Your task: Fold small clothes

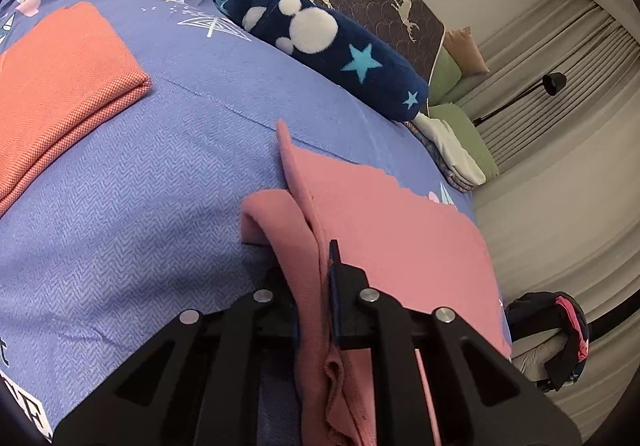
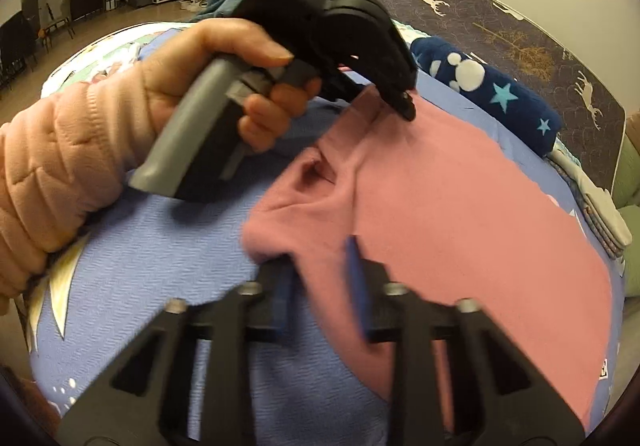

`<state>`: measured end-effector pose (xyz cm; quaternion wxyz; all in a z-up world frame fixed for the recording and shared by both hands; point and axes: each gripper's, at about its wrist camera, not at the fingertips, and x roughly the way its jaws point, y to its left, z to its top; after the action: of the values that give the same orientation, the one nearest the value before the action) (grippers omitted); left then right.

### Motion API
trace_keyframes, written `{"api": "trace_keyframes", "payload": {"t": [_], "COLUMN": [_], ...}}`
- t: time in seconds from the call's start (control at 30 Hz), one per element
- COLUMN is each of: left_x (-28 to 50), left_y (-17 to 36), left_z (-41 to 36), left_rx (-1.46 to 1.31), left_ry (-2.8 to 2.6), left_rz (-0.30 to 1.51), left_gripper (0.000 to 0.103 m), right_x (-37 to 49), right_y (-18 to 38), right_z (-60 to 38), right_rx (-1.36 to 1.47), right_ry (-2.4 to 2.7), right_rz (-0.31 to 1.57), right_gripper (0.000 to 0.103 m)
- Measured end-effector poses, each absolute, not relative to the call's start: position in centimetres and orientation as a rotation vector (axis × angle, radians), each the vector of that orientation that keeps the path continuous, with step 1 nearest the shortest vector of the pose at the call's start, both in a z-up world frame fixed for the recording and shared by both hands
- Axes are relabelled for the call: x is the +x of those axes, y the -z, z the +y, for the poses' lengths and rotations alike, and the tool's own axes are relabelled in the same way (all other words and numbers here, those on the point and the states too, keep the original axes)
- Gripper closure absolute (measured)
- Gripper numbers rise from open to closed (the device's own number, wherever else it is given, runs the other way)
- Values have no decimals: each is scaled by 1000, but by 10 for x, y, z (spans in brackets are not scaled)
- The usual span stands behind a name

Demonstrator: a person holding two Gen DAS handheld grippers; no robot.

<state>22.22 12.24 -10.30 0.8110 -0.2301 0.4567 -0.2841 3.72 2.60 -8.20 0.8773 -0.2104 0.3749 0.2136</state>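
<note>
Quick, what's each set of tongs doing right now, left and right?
Left tongs: shut on the pink garment.
Right tongs: shut on the same pink garment, at another edge.

My black left claw (image 1: 314, 302) with silver screws, grey handle, my bare hand (image 2: 224, 85), my quilted peach sleeve (image 2: 52, 173)

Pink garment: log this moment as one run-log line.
left gripper: shut on pink garment | right gripper: shut on pink garment | orange cloth: folded, aside | surface: blue bedspread
</note>
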Motion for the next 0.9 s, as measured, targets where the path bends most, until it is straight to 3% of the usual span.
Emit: {"api": "trace_keyframes", "payload": {"t": [0.1,0.57,0.9], "left_x": [222,217,215], "left_y": [100,65,23], "left_z": [122,101,53], "left_rx": [-493,-442,-371], "left_ry": [600,580,608], "left_rz": [977,951,928], "left_gripper": [93,93,93], "right_x": [38,33,31], "right_y": [76,54,33], "right_z": [19,-10,-76], "right_rx": [-389,-219,69], "right_ry": [-455,-486,-506], "right_rz": [776,739,705], "right_gripper": [95,96,96]}}
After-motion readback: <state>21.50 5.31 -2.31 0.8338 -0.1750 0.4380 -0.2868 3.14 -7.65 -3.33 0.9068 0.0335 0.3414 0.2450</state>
